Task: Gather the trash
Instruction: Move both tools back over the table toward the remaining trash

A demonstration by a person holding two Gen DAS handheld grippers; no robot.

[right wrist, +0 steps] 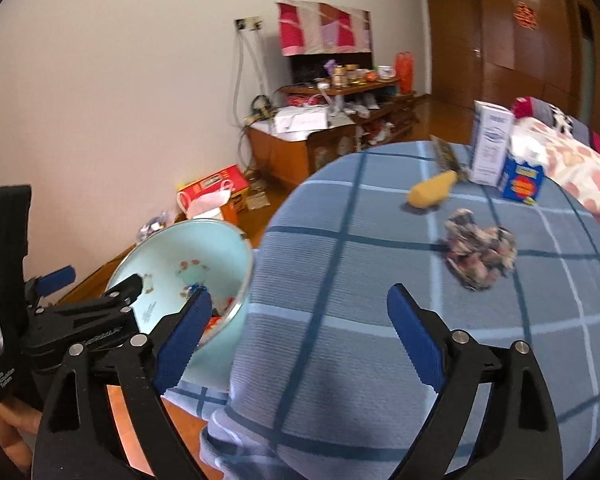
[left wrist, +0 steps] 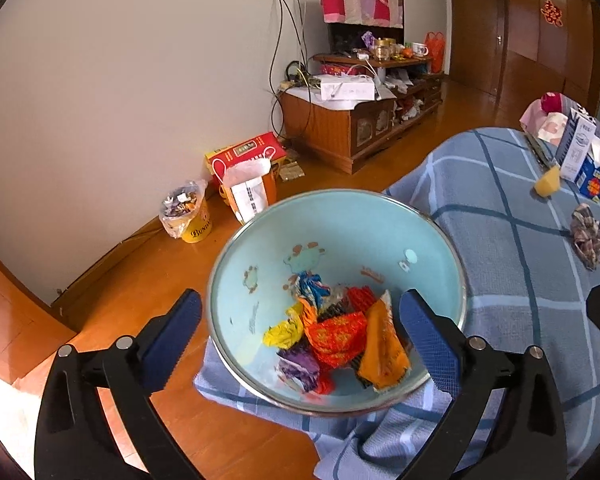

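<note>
bowl: pale blue, tilted at the edge of the checked worktop, part overhanging the floor; wrappers piled inside.
left claw: spread wide around the bowl's near rim, nothing clamped.
right claw: wide, empty, over bare cloth right of the bowl.
risk: bowl likely tipped off the edge if nudged; wrappers spilled.
crumpled wad: far right of the bowl, uncollected.
nearby: yellow piece, cartons beyond the wad; path unobstructed.

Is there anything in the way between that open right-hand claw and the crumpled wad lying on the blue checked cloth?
Nothing visible. Only bare blue checked cloth lies between the right hand-held gripper and the crumpled wad; the yellow piece and cartons sit beyond it.
</note>
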